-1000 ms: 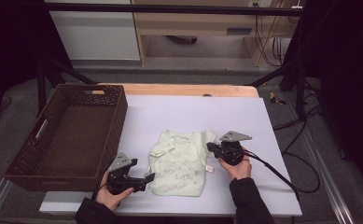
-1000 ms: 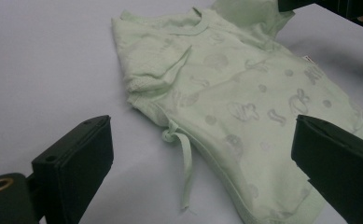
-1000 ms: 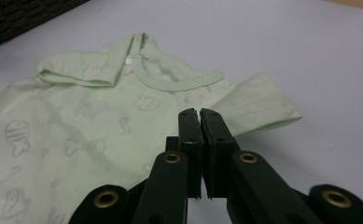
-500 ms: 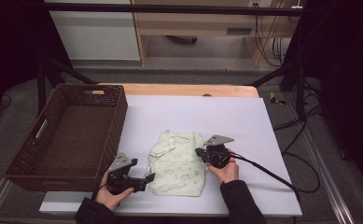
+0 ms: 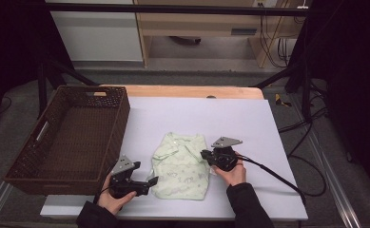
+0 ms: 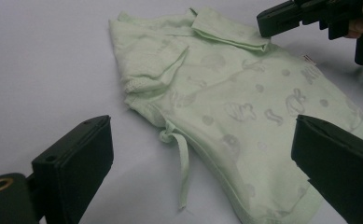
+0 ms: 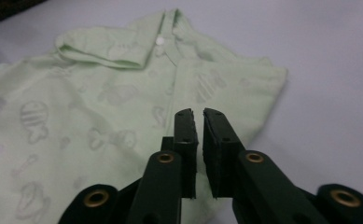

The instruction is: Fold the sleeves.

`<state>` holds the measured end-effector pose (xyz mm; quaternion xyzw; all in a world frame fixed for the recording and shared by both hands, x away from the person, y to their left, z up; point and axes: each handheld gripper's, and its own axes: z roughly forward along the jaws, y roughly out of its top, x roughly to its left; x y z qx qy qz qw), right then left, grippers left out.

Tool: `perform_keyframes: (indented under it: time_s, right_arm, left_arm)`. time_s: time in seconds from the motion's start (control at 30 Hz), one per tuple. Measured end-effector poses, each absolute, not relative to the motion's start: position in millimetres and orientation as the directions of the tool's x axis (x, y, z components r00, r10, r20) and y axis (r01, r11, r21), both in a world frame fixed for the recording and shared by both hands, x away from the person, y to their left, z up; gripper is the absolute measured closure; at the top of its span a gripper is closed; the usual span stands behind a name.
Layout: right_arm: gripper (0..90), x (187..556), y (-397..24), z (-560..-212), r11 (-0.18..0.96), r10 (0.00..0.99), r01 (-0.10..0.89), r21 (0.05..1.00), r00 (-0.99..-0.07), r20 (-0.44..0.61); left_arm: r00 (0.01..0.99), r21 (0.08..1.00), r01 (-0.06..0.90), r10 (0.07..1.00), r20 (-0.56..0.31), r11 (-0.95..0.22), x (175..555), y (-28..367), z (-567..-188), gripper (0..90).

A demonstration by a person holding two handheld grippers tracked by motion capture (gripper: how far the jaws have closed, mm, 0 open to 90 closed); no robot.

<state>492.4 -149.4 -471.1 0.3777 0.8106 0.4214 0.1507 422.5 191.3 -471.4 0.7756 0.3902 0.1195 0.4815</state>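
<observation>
At the far left of the table, an empty dark brown wicker basket is seen on the pale lilac table cover, well apart from the work in hand. Just right of the basket's near corner, the left gripper is held low at the near-left edge of the garment, its jaws standing wide apart and pressing on nothing; in the left gripper view a loose tie strip of the cloth lies on the cover between them.

The small pale green baby shirt printed with faint animal figures lies flat near the middle of the near half of the table, its collar toward the far side.

On its right, the right gripper has been brought inward from the right since a second ago and is now set over the shirt's right edge. Its jaws are almost closed, a narrow slit left between the pads, and no cloth is seen pinched there. A fold appears to be just finished or about to be started from the right side.
</observation>
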Motion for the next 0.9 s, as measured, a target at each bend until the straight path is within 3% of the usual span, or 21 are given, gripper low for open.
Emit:
perform_keyframes:
  time_s: [0.07,0.27,0.43,0.7,0.9]
  right_arm:
    - [90.0,493.3,-151.2,-474.1,0.367,0.746,0.503,0.782,-0.662,0.076]
    - [88.7,492.1,-156.6,-473.7,0.365,0.737,0.506,0.782,-0.670,0.090]
    - [72.8,484.5,-171.5,-465.3,0.291,0.734,0.509,0.810,-0.662,0.152]
    - [34.7,467.4,-194.3,-461.0,0.190,0.741,0.492,0.850,-0.640,0.205]
    - [14.2,464.0,-193.6,-461.6,0.208,0.723,0.526,0.824,-0.651,0.233]
  left_arm:
    - [0.667,0.841,0.489,0.720,-0.190,-0.231,422.5,191.4,-471.3,5.1]
    - [0.671,0.842,0.488,0.716,-0.194,-0.229,421.8,191.5,-470.5,5.1]
    - [0.680,0.843,0.486,0.706,-0.198,-0.231,421.2,190.7,-469.7,5.1]
    - [0.694,0.840,0.487,0.690,-0.207,-0.237,419.6,188.1,-469.0,5.1]
    - [0.705,0.840,0.483,0.678,-0.208,-0.245,418.4,185.3,-468.1,5.1]
